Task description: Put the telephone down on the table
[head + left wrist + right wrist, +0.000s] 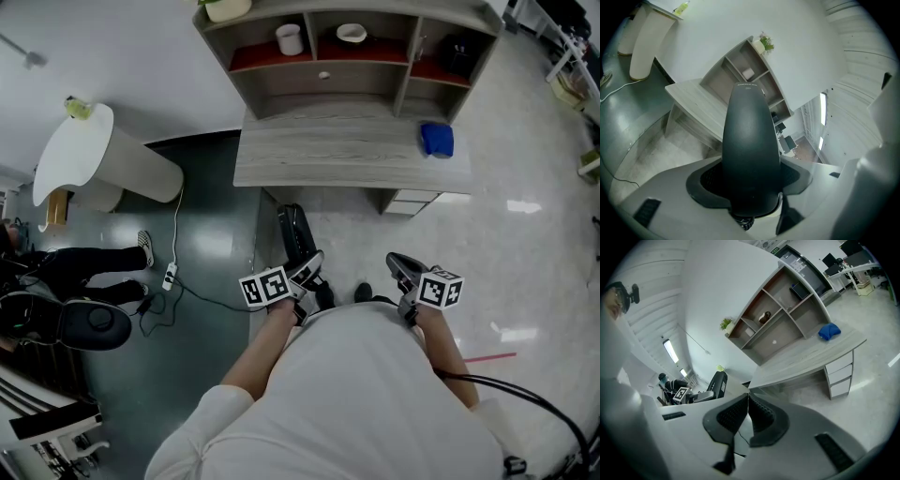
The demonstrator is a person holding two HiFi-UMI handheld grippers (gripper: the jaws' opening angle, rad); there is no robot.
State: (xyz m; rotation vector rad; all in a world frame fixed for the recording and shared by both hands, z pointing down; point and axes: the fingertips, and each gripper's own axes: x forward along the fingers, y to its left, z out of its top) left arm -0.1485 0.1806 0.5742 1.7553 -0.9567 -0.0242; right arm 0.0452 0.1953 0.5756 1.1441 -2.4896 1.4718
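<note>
The telephone is a long black handset, gripped near its lower end by my left gripper. It sticks out ahead toward the desk, above the floor. In the left gripper view the telephone fills the centre between the two dark pads. My right gripper is close in front of my body, shut with nothing in it; its pads meet in the right gripper view. The grey wooden table stands ahead, well beyond both grippers.
A blue object lies on the table's right end. The shelf unit at the back of the table holds a white cup and a bowl. On the left are a white round table, a power strip and a seated person.
</note>
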